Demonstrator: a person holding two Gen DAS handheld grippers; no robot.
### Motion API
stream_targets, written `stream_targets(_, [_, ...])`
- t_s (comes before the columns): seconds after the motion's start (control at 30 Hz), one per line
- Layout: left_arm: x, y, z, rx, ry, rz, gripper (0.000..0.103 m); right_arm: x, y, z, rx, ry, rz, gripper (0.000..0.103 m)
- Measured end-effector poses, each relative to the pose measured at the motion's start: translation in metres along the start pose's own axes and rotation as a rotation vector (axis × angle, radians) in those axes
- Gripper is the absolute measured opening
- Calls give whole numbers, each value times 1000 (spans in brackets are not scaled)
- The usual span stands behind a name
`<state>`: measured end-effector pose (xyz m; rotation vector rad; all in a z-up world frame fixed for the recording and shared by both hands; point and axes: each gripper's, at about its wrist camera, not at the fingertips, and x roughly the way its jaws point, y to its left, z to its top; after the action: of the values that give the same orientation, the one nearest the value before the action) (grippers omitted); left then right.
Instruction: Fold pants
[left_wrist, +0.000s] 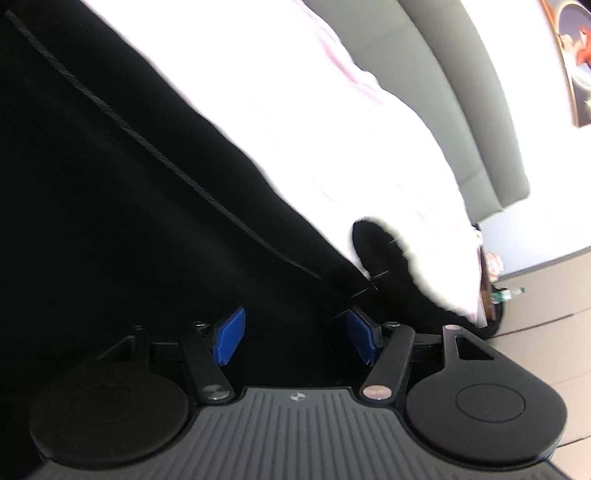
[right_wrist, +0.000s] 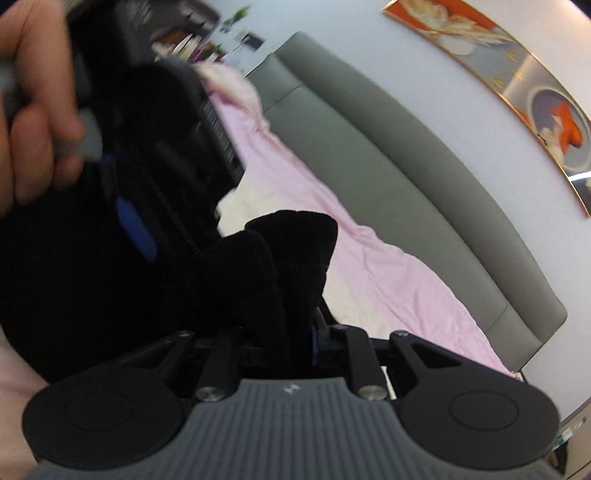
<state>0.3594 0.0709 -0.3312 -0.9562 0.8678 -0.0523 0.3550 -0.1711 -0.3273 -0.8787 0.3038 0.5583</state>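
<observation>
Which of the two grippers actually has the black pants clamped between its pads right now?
The right gripper: black pants bunch up out of its nearly shut jaws. The left gripper differs: its blue pads stand apart over the cloth.

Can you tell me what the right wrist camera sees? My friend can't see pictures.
The right gripper is pinching a bunched fold of the black pants above a bed with a pink sheet. At upper left, a hand holds the other gripper; a grey headboard runs behind.
</observation>
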Motion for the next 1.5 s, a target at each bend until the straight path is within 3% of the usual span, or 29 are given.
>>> stream_targets(0.03, [-4,6,3,-7,2,3,72,6,14,-1,-63,35,9,16])
stream_targets(0.1, [-13,15,10,-24,-14,2,72,18,46,-8,-207,145,49,33])
stream_targets(0.13, [-18,17,14,-31,-28,-6,72,21,62,-13,-290,192,53,32])
stream_targets(0.2, [-12,10,13,-33,-40,-22,72,15,79,-17,-394,178,-7,33])
stream_targets(0.37, [-15,-17,19,36,-20,-63,72,-32,60,-1,-276,190,70,42])
stream_targets(0.5, [-22,-45,14,227,-7,-111,76,-76,14,10,81,195,241,46])
stream_targets(0.63, [-16,-90,-5,461,-27,-78,77,-78,-44,-11,558,300,173,47])
stream_targets(0.77, [-1,-97,-27,511,4,-14,77,-72,-88,-55,1125,329,85,47])
stream_targets(0.87, [15,-98,-39,521,52,6,77,-72,-101,-89,1564,235,123,48])
stream_targets(0.93, [21,-95,-45,551,71,62,77,-67,-100,-99,1706,190,147,47])
stream_targets(1.03, [36,-93,-48,566,95,116,75,-48,-98,-102,1711,237,95,46])
stream_targets(1.07, [37,-91,-48,566,95,122,75,-40,-102,-109,1721,246,88,24])
stream_targets(1.1, [37,-89,-48,569,98,134,75,-35,-100,-113,1724,245,106,12])
stream_targets(1.13, [38,-89,-49,572,101,173,77,-33,-97,-121,1714,264,114,11])
stream_targets(1.17, [43,-86,-48,565,124,224,88,-32,-97,-130,1712,279,103,9])
stream_targets(1.2, [50,-82,-46,536,156,236,89,-29,-94,-138,1714,284,112,7])
stream_targets(1.3, [40,-78,-45,527,138,176,79,-23,-87,-136,1701,256,124,12])
stream_targets(1.37, [22,-83,-47,562,117,160,77,-33,-86,-129,1671,189,121,22])
stream_targets(1.5, [-37,-82,-36,594,66,127,77,-50,-87,-111,1555,117,71,24])
